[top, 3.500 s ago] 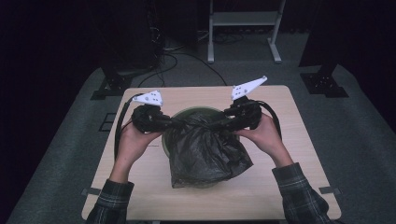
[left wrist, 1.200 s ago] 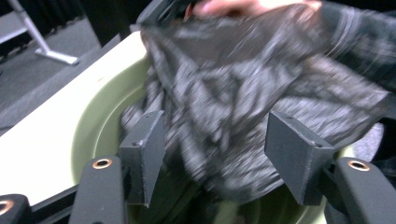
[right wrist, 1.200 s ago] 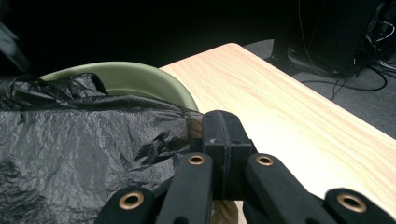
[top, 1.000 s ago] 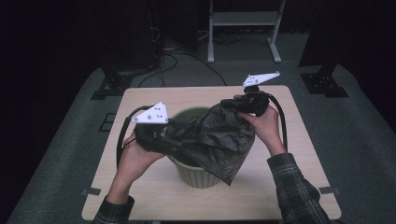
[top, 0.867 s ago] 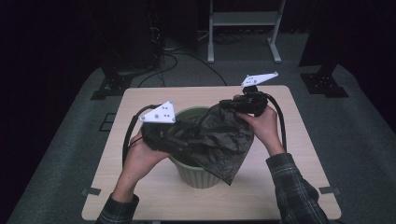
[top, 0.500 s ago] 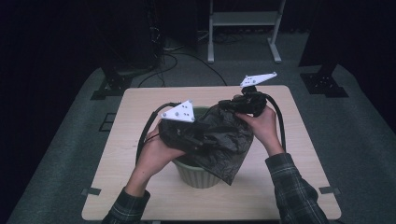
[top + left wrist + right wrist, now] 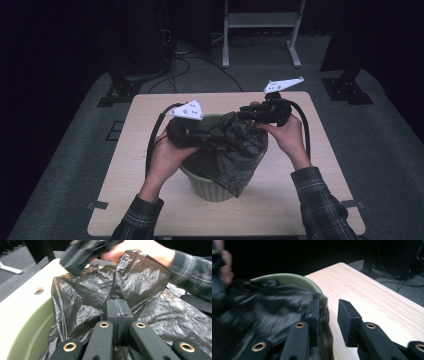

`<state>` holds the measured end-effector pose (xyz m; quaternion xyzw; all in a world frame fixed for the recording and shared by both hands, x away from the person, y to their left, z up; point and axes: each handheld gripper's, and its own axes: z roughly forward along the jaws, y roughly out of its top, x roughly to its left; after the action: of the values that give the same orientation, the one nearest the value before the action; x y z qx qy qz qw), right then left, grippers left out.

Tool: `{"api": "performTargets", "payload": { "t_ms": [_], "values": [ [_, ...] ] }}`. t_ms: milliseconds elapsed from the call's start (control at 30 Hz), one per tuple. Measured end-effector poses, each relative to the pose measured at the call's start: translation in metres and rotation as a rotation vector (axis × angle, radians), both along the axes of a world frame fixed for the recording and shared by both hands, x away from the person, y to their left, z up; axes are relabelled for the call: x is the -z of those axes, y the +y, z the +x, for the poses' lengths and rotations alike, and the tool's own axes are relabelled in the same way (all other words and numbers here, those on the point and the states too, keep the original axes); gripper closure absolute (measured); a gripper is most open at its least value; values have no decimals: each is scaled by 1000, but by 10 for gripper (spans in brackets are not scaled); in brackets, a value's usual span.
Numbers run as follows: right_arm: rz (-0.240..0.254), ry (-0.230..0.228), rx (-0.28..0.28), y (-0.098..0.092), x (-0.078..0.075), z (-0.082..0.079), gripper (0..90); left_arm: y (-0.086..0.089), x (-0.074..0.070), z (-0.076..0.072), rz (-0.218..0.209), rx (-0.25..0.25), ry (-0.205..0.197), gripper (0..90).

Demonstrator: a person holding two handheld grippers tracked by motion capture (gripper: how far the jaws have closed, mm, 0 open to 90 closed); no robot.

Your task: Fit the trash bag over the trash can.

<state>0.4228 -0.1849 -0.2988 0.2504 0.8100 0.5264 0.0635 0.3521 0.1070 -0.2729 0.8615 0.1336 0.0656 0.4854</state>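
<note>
A pale green bin stands on the wooden table with a black plastic bag bunched over its mouth and hanging down its front. My left gripper is over the bin's left rim, shut on a fold of the bag, and the film rises from its closed tips. My right gripper is at the bin's far right rim. Its jaws have just been opening and stand apart. The bag's edge lies against one pad without being pinched.
Bare tabletop lies right of the bin. Beyond the table, on the grey floor, are a white-legged stand, loose cables and two dark stand bases. Cables loop from both grippers over the table.
My left gripper has moved right, over the bin, and closed on the bag. The right gripper has stayed in place. The bag is more bunched between the two.
</note>
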Motion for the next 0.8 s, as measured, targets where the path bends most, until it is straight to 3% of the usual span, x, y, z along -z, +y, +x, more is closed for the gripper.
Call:
{"api": "performTargets", "payload": {
  "t_ms": [200,400,800],
  "values": [
    [10,-7,14,-24,-4,-16,621,15,1,9,-23,-74,-7,900],
    [12,-25,5,-35,-8,-35,579,25,1,17,-42,-160,-14,900],
    [21,-18,-3,-48,-3,-64,512,39,1,28,-62,-234,-9,900]
  ]
}}
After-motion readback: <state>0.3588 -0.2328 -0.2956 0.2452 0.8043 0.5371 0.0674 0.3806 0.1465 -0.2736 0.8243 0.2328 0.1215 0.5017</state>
